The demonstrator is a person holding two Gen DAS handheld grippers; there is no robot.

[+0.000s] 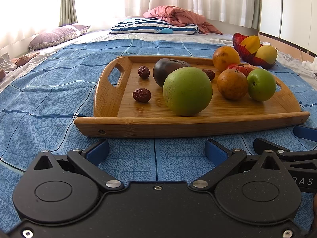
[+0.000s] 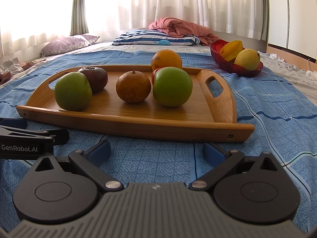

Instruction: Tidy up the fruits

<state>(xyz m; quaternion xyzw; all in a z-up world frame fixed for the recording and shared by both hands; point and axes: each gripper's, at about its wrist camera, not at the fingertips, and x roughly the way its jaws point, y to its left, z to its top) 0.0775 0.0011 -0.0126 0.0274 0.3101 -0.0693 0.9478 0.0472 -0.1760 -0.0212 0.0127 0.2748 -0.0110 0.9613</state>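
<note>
Fruits on wooden tray, red bowl beyond, perhaps glass

Wood, cloth, plastic and fruit skins on a bed

The oblong bamboo tray shows fine grain with a soft satin sheen; it rests on a matt blue patterned cotton sheet. The large green round fruit looks smooth and waxy — the wrinkled red date glossy. The ribbed red bowl looks translucent, like glass or plastic.

A blue bedspread covers the bed; a purple pillow, striped pillow, pink blanket and white curtains lie behind.
</note>
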